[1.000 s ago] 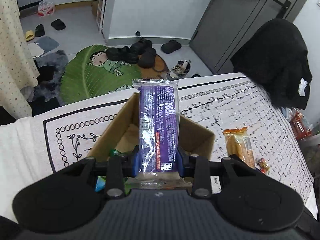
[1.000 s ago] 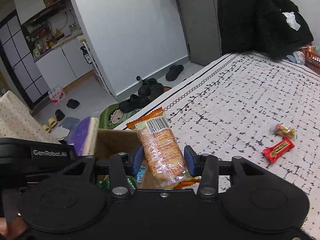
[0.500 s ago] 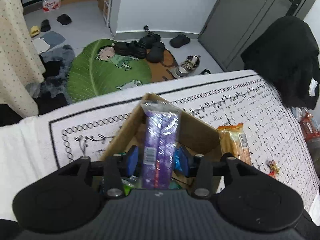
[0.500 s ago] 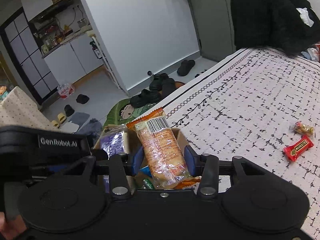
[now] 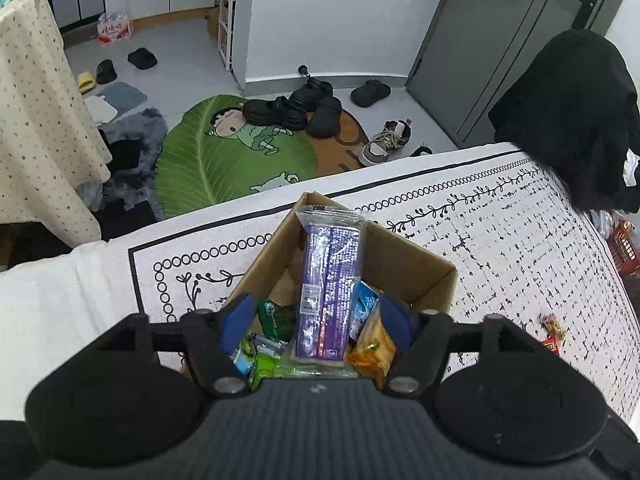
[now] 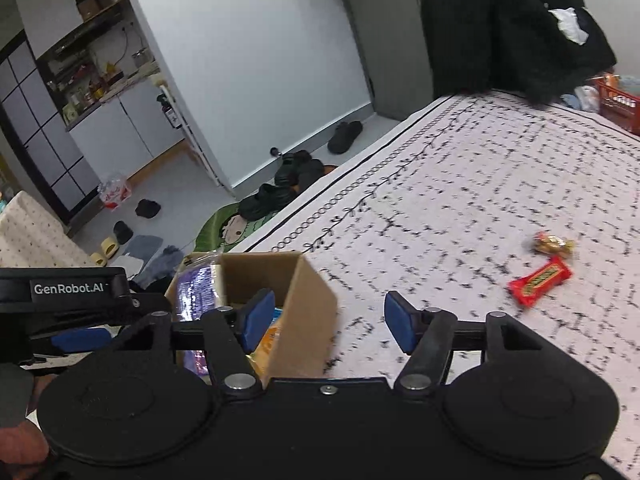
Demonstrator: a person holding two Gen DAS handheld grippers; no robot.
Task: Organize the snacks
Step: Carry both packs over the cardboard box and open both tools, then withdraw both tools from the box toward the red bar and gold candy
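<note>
An open cardboard box (image 5: pixel 404 264) stands on the patterned tablecloth (image 5: pixel 500 248), holding several snack packets. A long purple packet (image 5: pixel 328 280) leans upright inside it, and an orange packet (image 5: pixel 372 350) lies at its near right corner. My left gripper (image 5: pixel 316 320) hovers over the box; its jaws are opening and the blue pads stand clear of the purple packet between them. My right gripper (image 6: pixel 330 322) sits just right of the box (image 6: pixel 308 308), jaws opening with nothing held. A red candy bar (image 6: pixel 540 280) and a gold-wrapped candy (image 6: pixel 554 242) lie on the cloth to its right.
A black garment (image 5: pixel 572 120) is draped at the table's far right corner, with a red basket (image 6: pixel 618 100) beyond it. Past the far table edge are shoes (image 5: pixel 280 110), a green leaf mat (image 5: pixel 208 160) and a grey door (image 5: pixel 500 32). A dotted cloth (image 5: pixel 36 120) hangs at left.
Both grippers opened and let their packets go. The purple and orange packets dropped into the box. The right gripper shifted right, off the box.
</note>
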